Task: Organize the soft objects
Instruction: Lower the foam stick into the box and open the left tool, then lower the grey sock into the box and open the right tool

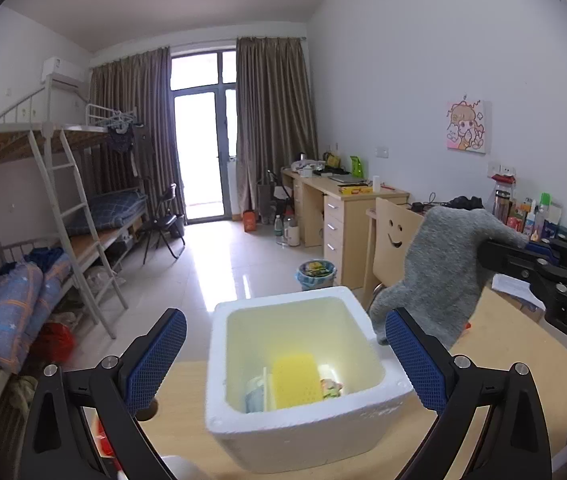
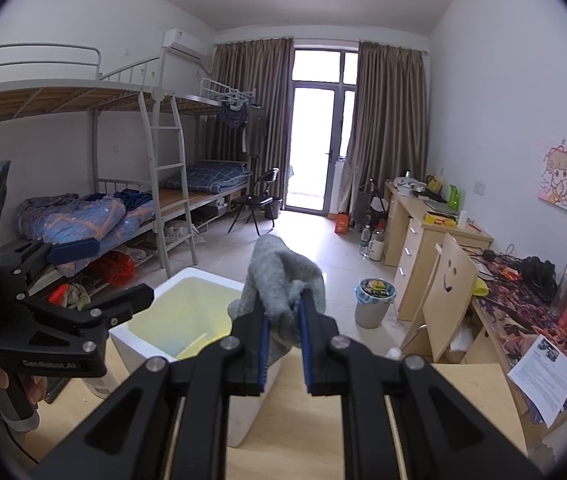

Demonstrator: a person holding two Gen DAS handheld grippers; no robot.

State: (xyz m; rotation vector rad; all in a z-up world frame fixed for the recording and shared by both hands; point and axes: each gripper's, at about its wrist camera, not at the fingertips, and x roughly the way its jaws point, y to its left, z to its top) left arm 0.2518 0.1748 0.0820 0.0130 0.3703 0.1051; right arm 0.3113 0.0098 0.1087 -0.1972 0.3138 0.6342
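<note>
A white foam box (image 1: 303, 440) stands on the wooden table, right under my left gripper (image 1: 285, 360). That gripper is open, its blue pads wide apart on either side of the box's mouth with nothing between them. Inside the box lie a yellow sponge (image 1: 295, 384) and some small packets. My right gripper (image 2: 283, 316) is shut on a grey knitted cloth (image 2: 279, 276), which hangs just right of the box's (image 2: 139, 340) rim. In the left wrist view the grey cloth (image 1: 443, 264) droops from the right gripper (image 1: 499, 250) beside the box's far right corner.
The wooden table (image 1: 503, 340) carries a printed sheet (image 2: 543, 376). A chair back with a smiley face (image 1: 395, 236) and a cluttered desk (image 2: 543, 288) stand to the right. A waste bin (image 1: 315, 274) sits on the floor beyond the box. Bunk beds (image 2: 143, 200) line the left wall.
</note>
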